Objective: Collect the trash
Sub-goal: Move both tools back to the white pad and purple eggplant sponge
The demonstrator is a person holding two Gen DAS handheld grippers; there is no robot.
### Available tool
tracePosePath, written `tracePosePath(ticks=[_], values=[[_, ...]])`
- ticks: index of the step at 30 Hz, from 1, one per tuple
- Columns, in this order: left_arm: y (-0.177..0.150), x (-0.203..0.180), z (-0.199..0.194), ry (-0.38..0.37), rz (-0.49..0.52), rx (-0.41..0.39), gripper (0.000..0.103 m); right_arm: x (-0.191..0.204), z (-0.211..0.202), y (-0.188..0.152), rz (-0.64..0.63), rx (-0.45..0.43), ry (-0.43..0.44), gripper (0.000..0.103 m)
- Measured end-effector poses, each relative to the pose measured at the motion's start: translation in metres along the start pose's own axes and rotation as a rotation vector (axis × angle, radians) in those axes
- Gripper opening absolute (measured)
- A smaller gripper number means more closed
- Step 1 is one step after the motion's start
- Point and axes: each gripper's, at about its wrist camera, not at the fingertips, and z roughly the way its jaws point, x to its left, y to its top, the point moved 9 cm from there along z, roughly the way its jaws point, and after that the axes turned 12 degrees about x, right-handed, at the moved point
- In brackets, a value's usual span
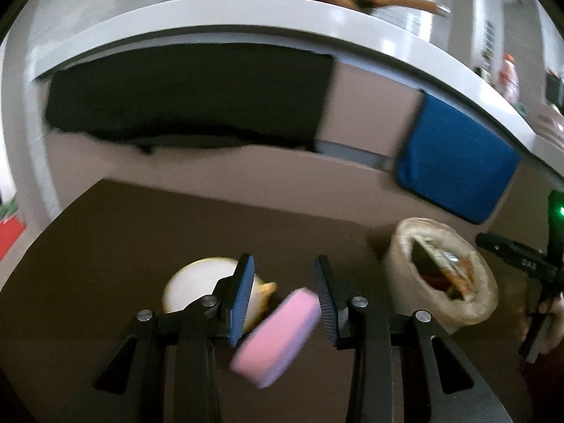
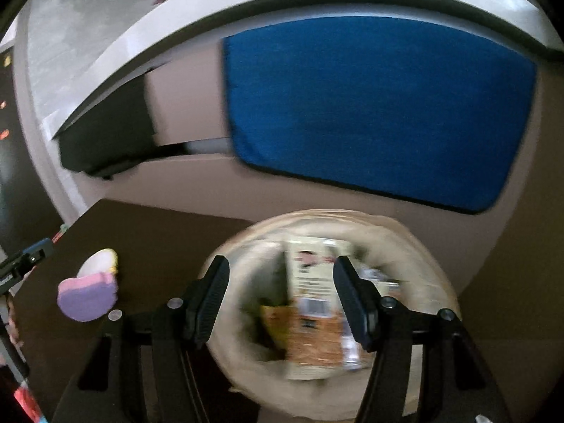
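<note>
The pink sponge point(image 1: 278, 335) is seen tilted between the spread jaws of the left gripper point(image 1: 283, 298), left of the bin point(image 1: 444, 278); it may be dropped short. The right gripper point(image 2: 280, 299) is held spread above the bin, holding nothing.

Both my views are smeared, so I get edges and colours, not detail. The basket's point(image 2: 338, 232) contents blur together: I see a printed carton point(image 2: 310, 303), but its text is unreadable, and the right gripper's point(image 2: 282, 296) fingers cover parts of it. On the left view, the cup point(image 1: 197, 282) sits partly behind the left gripper's point(image 1: 282, 299) finger point(image 1: 243, 299). I can't tell whether the pink sponge point(image 1: 278, 335) touches a pad. The right edge cuts off a hand point(image 1: 550, 320). The far shelf's point(image 1: 246, 7) items are too blurred to name.
</note>
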Motion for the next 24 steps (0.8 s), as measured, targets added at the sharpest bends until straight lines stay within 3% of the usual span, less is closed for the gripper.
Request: tracePosePath(ticks=[6,17,24], values=[[-0.021,0.063,-0.014,0.036,-0.106,0.007,0.037,0.058,0.013,-0.004,-0.051,0.03,0.088,0.059],[-0.05,0.115,-0.029,0.062,-0.155,0.015,0.037,0.199,0.056,-0.037,-0.087,0.187,0.304,0.059],[-0.062,0.133,-0.033,0.052,-0.168,0.028,0.037,0.262,0.076,-0.045,-0.121,0.204,0.276,0.059]])
